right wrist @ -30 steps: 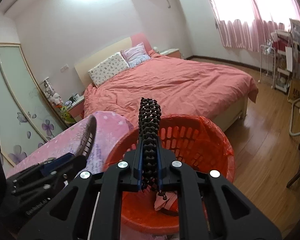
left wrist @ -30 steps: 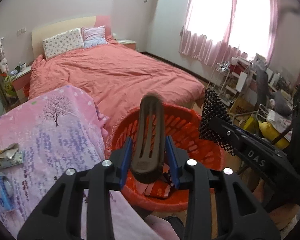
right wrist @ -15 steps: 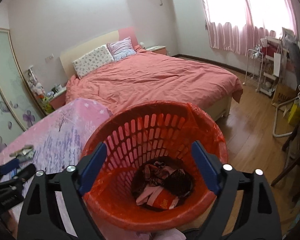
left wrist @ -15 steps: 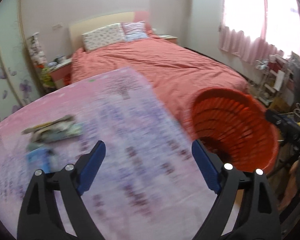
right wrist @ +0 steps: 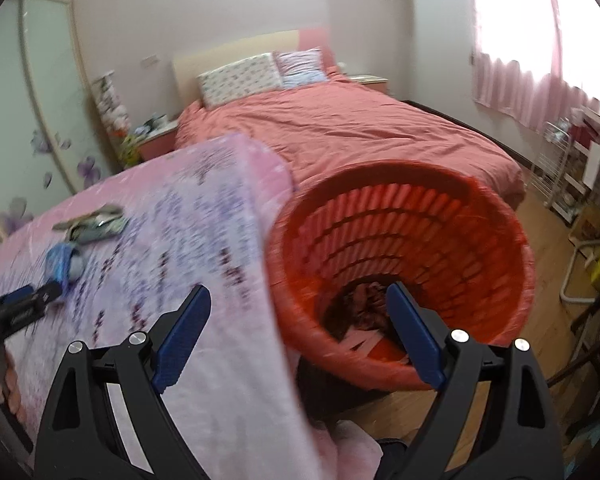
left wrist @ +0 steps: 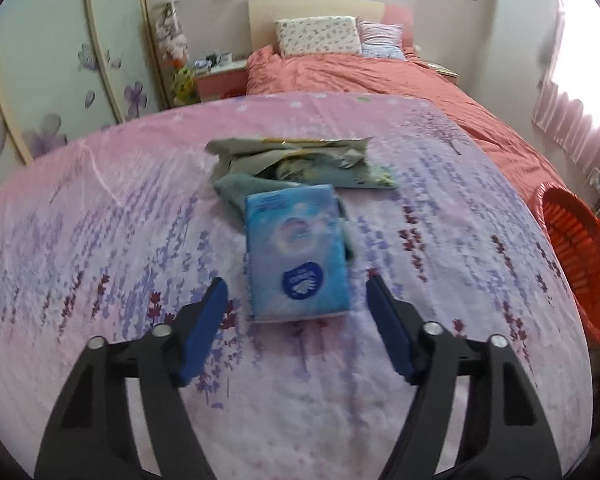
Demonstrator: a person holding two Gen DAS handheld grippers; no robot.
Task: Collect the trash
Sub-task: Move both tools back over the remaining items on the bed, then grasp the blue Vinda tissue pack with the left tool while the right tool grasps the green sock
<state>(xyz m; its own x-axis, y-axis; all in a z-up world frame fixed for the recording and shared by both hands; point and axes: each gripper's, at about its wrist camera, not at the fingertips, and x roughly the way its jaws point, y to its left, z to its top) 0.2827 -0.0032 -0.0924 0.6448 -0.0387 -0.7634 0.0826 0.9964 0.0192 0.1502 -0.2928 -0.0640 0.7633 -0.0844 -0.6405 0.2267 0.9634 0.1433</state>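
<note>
Holding crumpled scraps (right wrist: 362, 312) — red slatted basket (right wrist: 460, 216) beside table (right wrist: 204, 216).

A blue tissue pack (left wrist: 298, 262) lies flat on the table, overlapping a crumpled grey-green wrapper (left wrist: 300, 162); the red basket (right wrist: 404, 276) holds scraps.
</note>
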